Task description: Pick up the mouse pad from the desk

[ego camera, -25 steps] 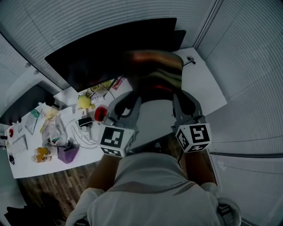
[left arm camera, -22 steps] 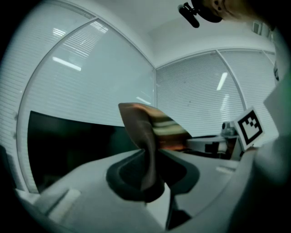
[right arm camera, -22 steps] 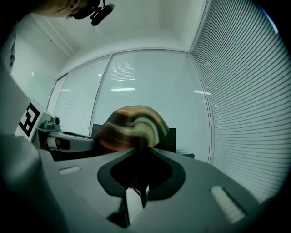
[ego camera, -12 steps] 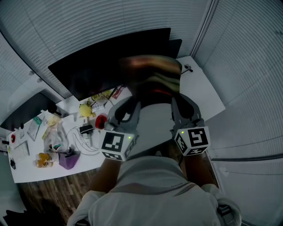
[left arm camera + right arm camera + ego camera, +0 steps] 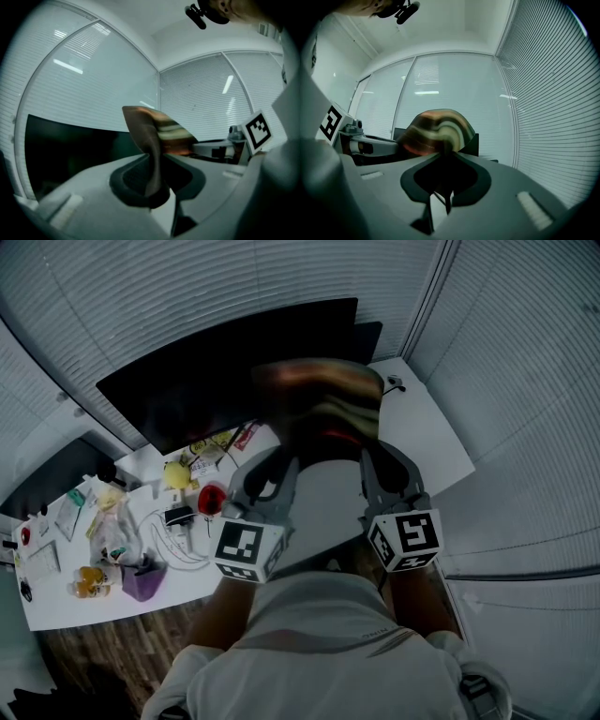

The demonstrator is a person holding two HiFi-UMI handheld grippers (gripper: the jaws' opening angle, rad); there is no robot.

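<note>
Pad (image 5: 319, 395): barely moving since before, hanging above desk (image 5: 427, 442), stretching side to side.
Left gripper (image 5: 279, 448): squeezing its left end.
Right gripper (image 5: 377, 448): squeezing its right end.

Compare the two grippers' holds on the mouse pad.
Left gripper: jaws wider, on a thick twisted fold at the left side of the mouse pad. Right gripper: jaws nearly together, on a thin edge at its right side. Both are shut on the pad.
</note>
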